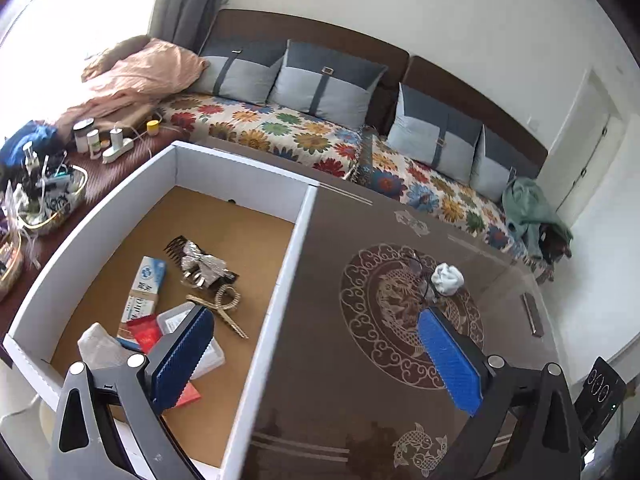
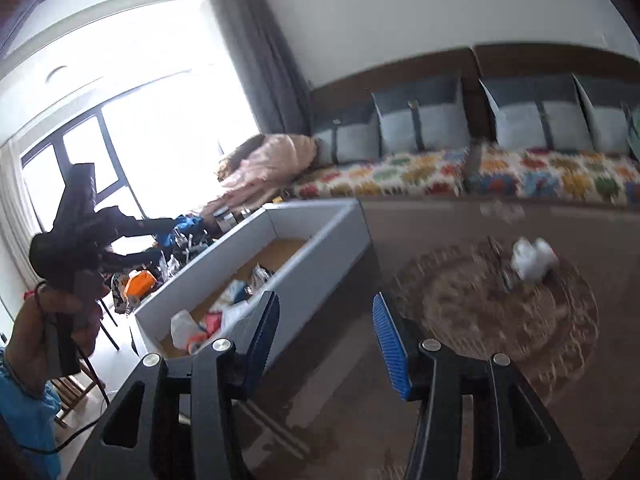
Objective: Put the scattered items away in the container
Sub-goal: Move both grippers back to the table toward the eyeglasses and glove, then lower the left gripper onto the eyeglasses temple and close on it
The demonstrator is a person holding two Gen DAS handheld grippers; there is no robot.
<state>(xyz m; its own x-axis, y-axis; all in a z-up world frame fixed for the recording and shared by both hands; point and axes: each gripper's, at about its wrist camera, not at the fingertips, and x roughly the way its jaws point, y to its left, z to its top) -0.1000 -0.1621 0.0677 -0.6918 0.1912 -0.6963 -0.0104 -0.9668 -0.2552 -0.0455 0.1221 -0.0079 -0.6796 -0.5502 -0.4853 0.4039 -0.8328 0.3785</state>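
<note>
A white box (image 1: 298, 236) with a brown floor sits on the patterned table and holds a comb, hair clips, a toothpaste box (image 1: 146, 286), packets and a tissue. A crumpled white item (image 1: 447, 278) lies on the table's round emblem beside thin dark-framed glasses (image 1: 420, 276). My left gripper (image 1: 316, 354) is open and empty, straddling the box's right wall. My right gripper (image 2: 326, 338) is open and empty above the table, right of the box (image 2: 320, 264), with the white item (image 2: 534, 260) ahead to the right. The other hand-held gripper (image 2: 76, 236) shows at the left.
A sofa (image 1: 280, 128) with a floral cover and grey cushions runs behind the table. A side surface at the left holds jars, a power strip (image 1: 118, 150) and a cluttered basket (image 1: 52, 200). A dark flat bar (image 1: 532, 316) lies near the table's right edge.
</note>
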